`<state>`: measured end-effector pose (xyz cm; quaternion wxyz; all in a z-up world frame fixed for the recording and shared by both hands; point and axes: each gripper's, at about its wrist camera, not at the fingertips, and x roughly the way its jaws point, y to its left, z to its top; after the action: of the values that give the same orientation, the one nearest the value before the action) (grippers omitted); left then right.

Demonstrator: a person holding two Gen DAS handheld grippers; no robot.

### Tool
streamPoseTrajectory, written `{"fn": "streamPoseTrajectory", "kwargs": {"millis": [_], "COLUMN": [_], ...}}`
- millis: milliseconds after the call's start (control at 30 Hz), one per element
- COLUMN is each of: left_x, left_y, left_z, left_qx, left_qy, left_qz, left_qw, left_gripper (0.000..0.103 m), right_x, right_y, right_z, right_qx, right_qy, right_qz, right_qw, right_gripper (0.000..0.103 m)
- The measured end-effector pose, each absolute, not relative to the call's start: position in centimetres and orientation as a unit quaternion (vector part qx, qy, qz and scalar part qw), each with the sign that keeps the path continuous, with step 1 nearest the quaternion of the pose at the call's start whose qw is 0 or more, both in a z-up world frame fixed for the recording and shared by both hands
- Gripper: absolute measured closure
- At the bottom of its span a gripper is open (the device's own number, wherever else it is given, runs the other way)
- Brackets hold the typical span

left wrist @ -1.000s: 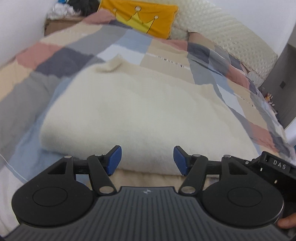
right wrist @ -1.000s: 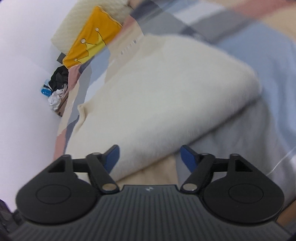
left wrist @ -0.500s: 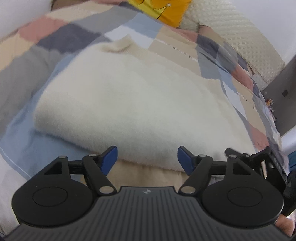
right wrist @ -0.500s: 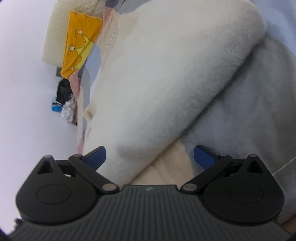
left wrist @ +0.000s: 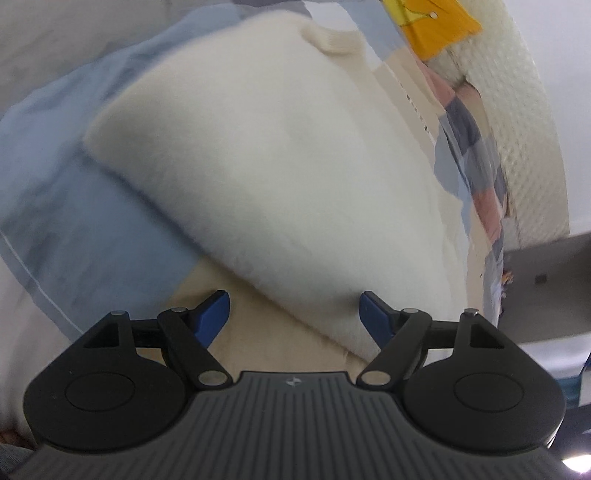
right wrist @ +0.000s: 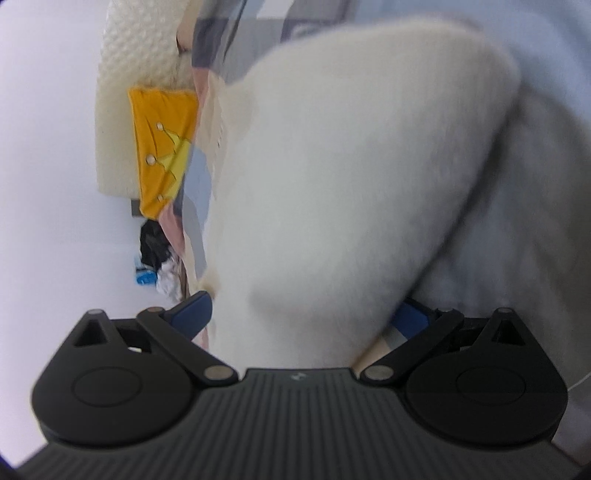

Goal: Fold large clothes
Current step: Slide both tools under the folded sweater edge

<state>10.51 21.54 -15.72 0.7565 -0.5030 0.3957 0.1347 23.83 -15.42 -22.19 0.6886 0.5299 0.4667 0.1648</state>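
While my left gripper (left wrist: pixel 293 310) is opening, its blue fingers (left wrist: pixel 212 314) stand wider than a second ago, and the near edge of the folded cream sweater (left wrist: pixel 280 166) runs slantwise between them, the pads not pressing on it. A second back that edge lay level ahead of my fingertips; now the whole view has rolled, so the sweater tips down to my right and fills more of the view. The patchwork bedspread (left wrist: pixel 66 192) shows to the left of my fingers, the orange cushion (left wrist: pixel 436 29) far ahead on the right.

My right gripper (right wrist: pixel 301 314) stands at its widest, much wider than before. The sweater's (right wrist: pixel 351 184) rounded corner, earlier ahead of the tips, now bulges in between my right fingers (right wrist: pixel 192 312); the right-hand pad is half hidden behind the knit, so I cannot tell whether it touches. Blur softens both views.
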Motion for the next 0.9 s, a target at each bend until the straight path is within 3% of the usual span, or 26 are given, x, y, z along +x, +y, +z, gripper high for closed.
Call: {"fn": "streamPoseTrajectory", "kwargs": {"millis": [567,767,833,900], "left_x": [9.2,9.5,9.5,9.5], "left_y": [24.7,24.6,24.6,24.7], "left_z": [-17.1,-17.3,-17.5,-17.5], "left_qx": [-0.584,-0.58,-0.581,-0.579], "left_qy": [0.323,0.317,0.314,0.312], "left_qz": [0.165,0.18,0.188,0.194], "left_qw": [0.726,0.728,0.727,0.727], "left_gripper": [0.024,0.029,0.035,0.04], "right_x": [23.0,22.8,23.1,23.3], "right_y": [-17.3,-16.0,-15.7,-15.8], "right_z": [-20.7,-21.3,-22.0,-22.1], "right_qx": [0.499,0.481,0.48,0.474], "right_qy": [0.41,0.428,0.441,0.443], "right_qz": [0.105,0.126,0.123,0.118], "right_qw": [0.756,0.755,0.748,0.752], "right_gripper": [0.001,0.008,0.02,0.025]}}
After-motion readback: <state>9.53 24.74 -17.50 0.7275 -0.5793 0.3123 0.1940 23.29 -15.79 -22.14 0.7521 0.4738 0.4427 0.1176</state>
